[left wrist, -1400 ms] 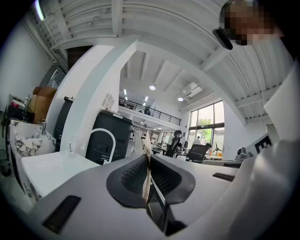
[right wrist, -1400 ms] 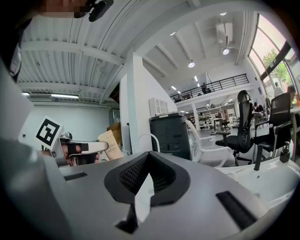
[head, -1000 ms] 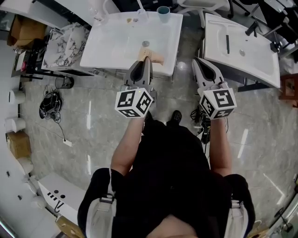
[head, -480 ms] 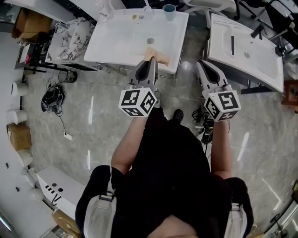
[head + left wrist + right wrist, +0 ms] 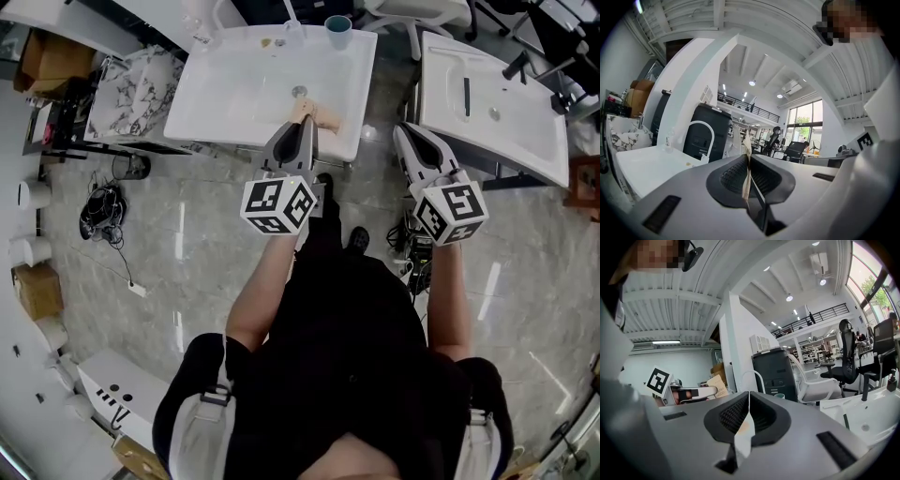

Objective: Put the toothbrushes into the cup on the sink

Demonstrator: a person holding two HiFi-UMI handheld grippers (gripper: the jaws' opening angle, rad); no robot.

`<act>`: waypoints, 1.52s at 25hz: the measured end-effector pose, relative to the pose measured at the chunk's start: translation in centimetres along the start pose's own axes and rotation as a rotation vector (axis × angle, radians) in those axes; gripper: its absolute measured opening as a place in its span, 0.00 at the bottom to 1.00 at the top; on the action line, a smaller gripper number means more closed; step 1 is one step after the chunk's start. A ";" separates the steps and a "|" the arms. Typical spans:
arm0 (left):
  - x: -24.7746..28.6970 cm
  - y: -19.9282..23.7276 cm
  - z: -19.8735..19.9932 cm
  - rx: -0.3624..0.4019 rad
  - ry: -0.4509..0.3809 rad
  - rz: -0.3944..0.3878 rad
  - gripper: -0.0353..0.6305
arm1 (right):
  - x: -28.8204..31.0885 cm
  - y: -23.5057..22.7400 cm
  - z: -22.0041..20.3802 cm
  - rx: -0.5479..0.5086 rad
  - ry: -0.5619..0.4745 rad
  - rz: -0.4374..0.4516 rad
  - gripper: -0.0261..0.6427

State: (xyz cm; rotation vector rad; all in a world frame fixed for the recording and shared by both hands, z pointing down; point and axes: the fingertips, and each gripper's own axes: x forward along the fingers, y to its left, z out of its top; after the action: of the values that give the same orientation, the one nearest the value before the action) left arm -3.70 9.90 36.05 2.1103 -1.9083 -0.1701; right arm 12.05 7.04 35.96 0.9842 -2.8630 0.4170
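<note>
A teal cup stands at the back right corner of the white sink, next to the faucet. Small brownish items lie on the sink's back ledge; they are too small to name. My left gripper is shut and empty, its tip over the sink's front edge beside a tan thing. My right gripper is shut and empty over the floor, between the two sinks. The left gripper view shows shut jaws and the faucet. The right gripper view shows shut jaws and the cup.
A second white sink stands at the right with a dark stick-like thing on it. A marble-patterned slab is left of the first sink. Cables and boxes lie on the grey tiled floor at the left.
The head view has shifted a little and a foot has stepped forward under the sink's edge. Both grippers stay shut in front of the sink.
</note>
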 end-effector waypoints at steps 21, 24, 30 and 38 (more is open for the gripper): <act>14.4 9.8 3.6 -0.050 0.038 -0.105 0.10 | 14.4 -4.7 4.4 -0.025 0.019 -0.098 0.09; 15.7 10.9 3.8 -0.056 0.044 -0.126 0.10 | 15.9 -4.9 4.4 -0.023 0.026 -0.119 0.09; 18.1 13.0 3.9 -0.073 0.046 -0.161 0.10 | 19.1 -5.1 4.1 -0.031 0.039 -0.140 0.09; 20.0 15.5 4.5 -0.089 0.067 -0.180 0.10 | 21.2 -5.9 3.6 0.019 0.075 -0.228 0.09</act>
State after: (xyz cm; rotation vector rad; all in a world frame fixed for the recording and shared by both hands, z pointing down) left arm -17.42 -11.72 38.41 2.1974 -1.6427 -0.2154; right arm -1.02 -10.94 37.36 1.2520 -2.6454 0.4501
